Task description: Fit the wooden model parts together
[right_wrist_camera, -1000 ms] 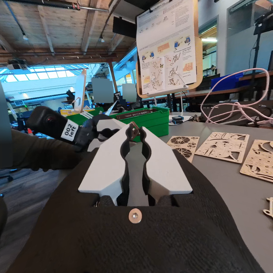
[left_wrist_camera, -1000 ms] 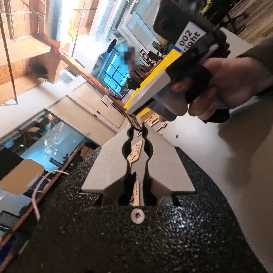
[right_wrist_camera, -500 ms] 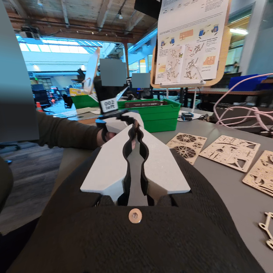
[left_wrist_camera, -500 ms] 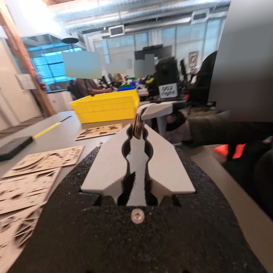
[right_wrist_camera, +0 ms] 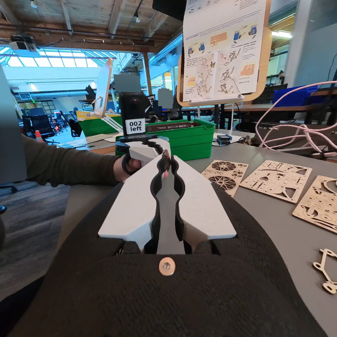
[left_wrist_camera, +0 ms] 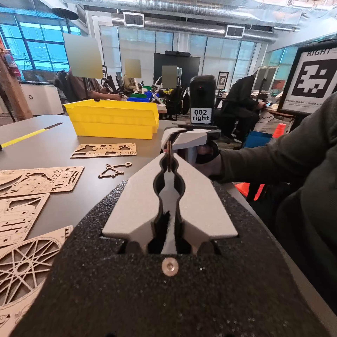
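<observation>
My left gripper (left_wrist_camera: 169,157) is shut on a thin wooden part (left_wrist_camera: 169,148), seen edge-on and upright between its tips. My right gripper (left_wrist_camera: 168,140) faces it tip to tip and touches the top of that part. In the right wrist view, my right gripper (right_wrist_camera: 168,160) is shut on a small brown wooden part (right_wrist_camera: 166,154), with the left gripper (right_wrist_camera: 163,149) right against it. I cannot tell whether the two grippers hold one part or two joined parts. Both are held above the near edge of the grey table (left_wrist_camera: 45,144).
Laser-cut wooden sheets (left_wrist_camera: 36,179) (right_wrist_camera: 275,180) and a wheel sheet (left_wrist_camera: 23,264) lie flat on the table. Loose cut-out parts (left_wrist_camera: 113,170) (right_wrist_camera: 326,269) lie beside them. A yellow bin (left_wrist_camera: 113,118), a green bin (right_wrist_camera: 182,142), an instruction board (right_wrist_camera: 224,51) and pink cables (right_wrist_camera: 291,127) stand farther back. Only a small space, under 4 cm, lies between the two pairs of fingers.
The left wrist view has swung from steeply tilted to level. The two grippers have turned to face each other squarely, and their tips now meet at the wooden part.
</observation>
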`<state>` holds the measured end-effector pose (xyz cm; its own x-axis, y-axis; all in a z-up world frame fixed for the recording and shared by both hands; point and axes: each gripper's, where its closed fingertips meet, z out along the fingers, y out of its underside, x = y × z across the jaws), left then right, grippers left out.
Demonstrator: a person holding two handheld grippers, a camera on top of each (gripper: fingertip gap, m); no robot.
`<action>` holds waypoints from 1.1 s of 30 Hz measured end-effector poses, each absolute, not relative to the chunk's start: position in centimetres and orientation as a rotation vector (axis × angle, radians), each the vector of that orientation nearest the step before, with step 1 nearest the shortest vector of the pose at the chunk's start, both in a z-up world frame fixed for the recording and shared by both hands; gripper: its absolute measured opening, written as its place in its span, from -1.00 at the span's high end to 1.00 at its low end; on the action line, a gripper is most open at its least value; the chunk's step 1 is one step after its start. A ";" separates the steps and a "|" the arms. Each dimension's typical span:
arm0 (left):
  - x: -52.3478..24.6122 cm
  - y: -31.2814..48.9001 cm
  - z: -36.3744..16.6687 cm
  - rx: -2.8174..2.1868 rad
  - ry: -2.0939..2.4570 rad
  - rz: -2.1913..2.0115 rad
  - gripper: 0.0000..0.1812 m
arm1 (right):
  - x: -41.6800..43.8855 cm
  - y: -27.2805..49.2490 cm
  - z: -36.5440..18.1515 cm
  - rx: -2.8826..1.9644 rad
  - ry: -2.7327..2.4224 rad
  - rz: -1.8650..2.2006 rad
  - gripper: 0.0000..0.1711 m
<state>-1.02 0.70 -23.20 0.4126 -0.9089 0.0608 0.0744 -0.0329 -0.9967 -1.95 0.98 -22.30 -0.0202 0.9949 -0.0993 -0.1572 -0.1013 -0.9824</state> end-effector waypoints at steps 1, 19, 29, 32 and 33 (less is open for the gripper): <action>-1.0 0.7 -23.2 -1.368 0.821 -0.940 1.00 | -1.9 1.0 -22.3 -1.156 -1.047 1.371 0.95; -0.9 1.0 -23.2 -1.359 0.801 -0.856 1.00 | -2.0 1.2 -22.2 -1.157 -1.033 1.350 0.92; -0.8 1.0 -22.7 -1.178 1.030 -0.090 0.96 | -1.9 1.2 -21.9 -1.194 -0.957 1.465 0.89; -0.7 1.0 -22.7 -1.099 1.097 0.143 0.95 | -1.9 1.3 -22.0 -1.218 -0.933 1.495 0.89; -0.8 1.1 -22.8 -1.086 1.109 0.190 0.95 | -1.9 1.4 -22.1 -1.231 -0.923 1.497 0.89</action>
<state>-0.79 1.08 -22.79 0.4861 -0.3675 -0.7929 -0.6103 0.5067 -0.6090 -1.90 1.37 -22.06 -0.0369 0.9657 -0.2572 -0.2040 -0.2592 -0.9440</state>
